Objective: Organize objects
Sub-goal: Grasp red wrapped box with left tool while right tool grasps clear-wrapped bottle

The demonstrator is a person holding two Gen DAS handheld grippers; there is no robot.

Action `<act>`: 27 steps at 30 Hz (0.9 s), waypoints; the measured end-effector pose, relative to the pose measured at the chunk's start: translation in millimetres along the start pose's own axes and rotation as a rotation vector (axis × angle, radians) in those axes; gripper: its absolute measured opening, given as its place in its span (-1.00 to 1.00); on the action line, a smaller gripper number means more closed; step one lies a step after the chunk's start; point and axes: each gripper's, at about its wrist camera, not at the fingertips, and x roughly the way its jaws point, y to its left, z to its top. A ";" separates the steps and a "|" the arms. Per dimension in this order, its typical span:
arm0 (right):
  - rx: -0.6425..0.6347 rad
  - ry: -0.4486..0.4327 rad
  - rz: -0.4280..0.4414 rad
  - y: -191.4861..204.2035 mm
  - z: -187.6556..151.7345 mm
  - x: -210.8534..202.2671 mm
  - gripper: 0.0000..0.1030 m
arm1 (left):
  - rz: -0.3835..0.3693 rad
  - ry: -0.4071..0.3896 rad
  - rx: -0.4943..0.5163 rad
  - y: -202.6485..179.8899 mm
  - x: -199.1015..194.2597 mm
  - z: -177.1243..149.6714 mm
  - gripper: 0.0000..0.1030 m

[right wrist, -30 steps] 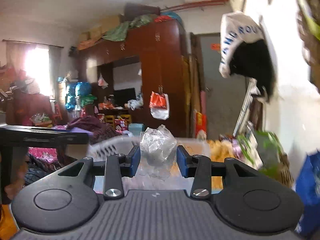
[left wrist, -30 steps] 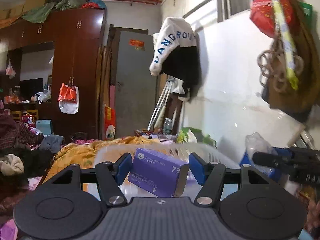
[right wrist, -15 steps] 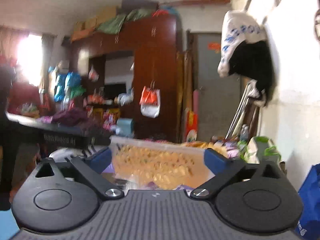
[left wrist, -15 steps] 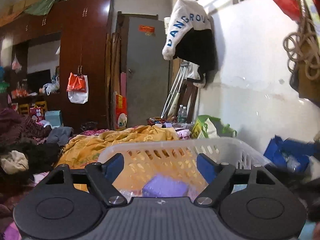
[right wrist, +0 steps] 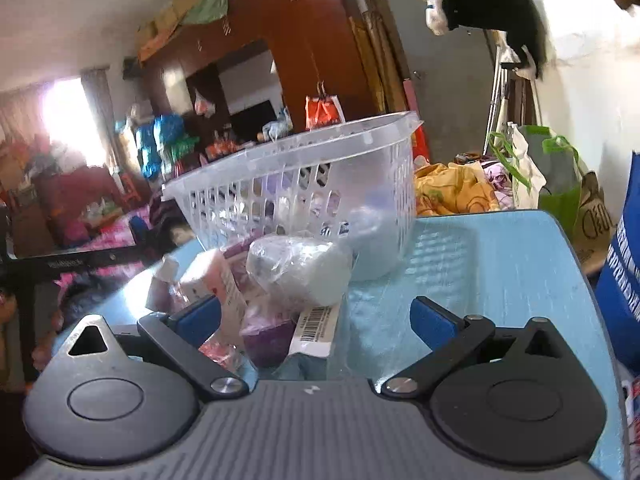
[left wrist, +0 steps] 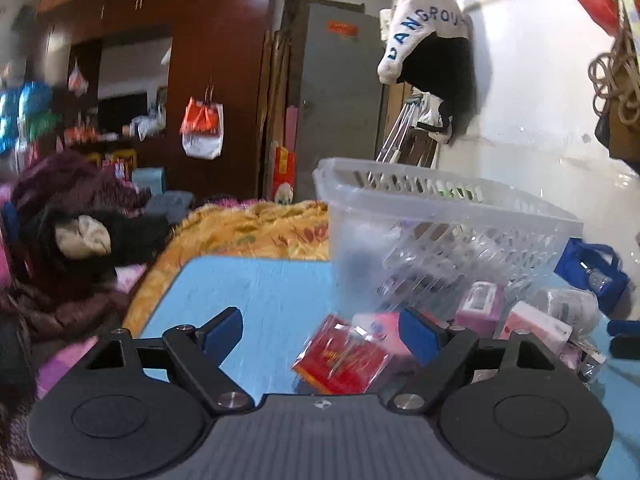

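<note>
Left claw (left wrist: 320, 330) wide, jaws just opening, empty; I drop over red packet (left wrist: 340, 364). Right claw (right wrist: 316, 320) fully spread, empty; bagged white bundle (right wrist: 300, 268) next, then basket (right wrist: 280, 148).

"DANGROU" on hanging white garment (left wrist: 424, 24)
</note>
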 end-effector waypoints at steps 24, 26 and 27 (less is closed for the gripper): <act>-0.100 0.001 0.000 18.1 10.7 27.8 0.45 | -0.053 0.155 0.098 -7.5 27.2 -27.5 0.70; -0.100 -0.023 -0.002 19.1 11.0 24.5 0.45 | -0.059 0.160 0.122 -9.0 24.4 -29.6 0.70; -0.101 -0.033 -0.004 19.3 10.5 22.8 0.45 | -0.061 0.168 0.136 -10.5 25.0 -30.3 0.70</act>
